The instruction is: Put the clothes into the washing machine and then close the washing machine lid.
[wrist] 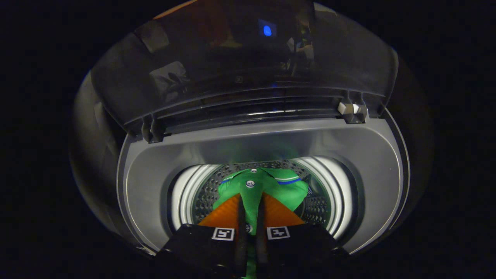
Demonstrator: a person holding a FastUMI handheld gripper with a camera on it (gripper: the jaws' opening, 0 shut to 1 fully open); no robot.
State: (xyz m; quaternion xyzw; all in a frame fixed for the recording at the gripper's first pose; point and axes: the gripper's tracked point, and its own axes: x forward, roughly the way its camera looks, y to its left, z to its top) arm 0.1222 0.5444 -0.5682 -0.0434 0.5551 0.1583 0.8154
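In the gripper view, we look down into the washing machine (pixel 147 182) from above. Our gripper (pixel 251 209) has its two fingers pressed close together on a green shirt (pixel 267 186); a strip of the cloth shows between them, so we judge they pinch it. The shirt has white buttons and a blue stripe at the collar, and it hangs over the perforated drum (pixel 205 193), inside the round opening. We think it is held this way so that it can drop straight into the drum when the fingers spread.

Around the opening there is the grey top deck of the machine, and the bright ring of the tub rim lies just outside the drum. Beyond the fingers the lid (pixel 240 58) stands raised on its two hinges, with a dark glossy panel that mirrors the booth. A small white piece (pixel 346 108) sits beside the right hinge; we cannot tell what it is.

Nothing seems to block the way down for the shirt. The lid is still open, so closing it remains to be done.
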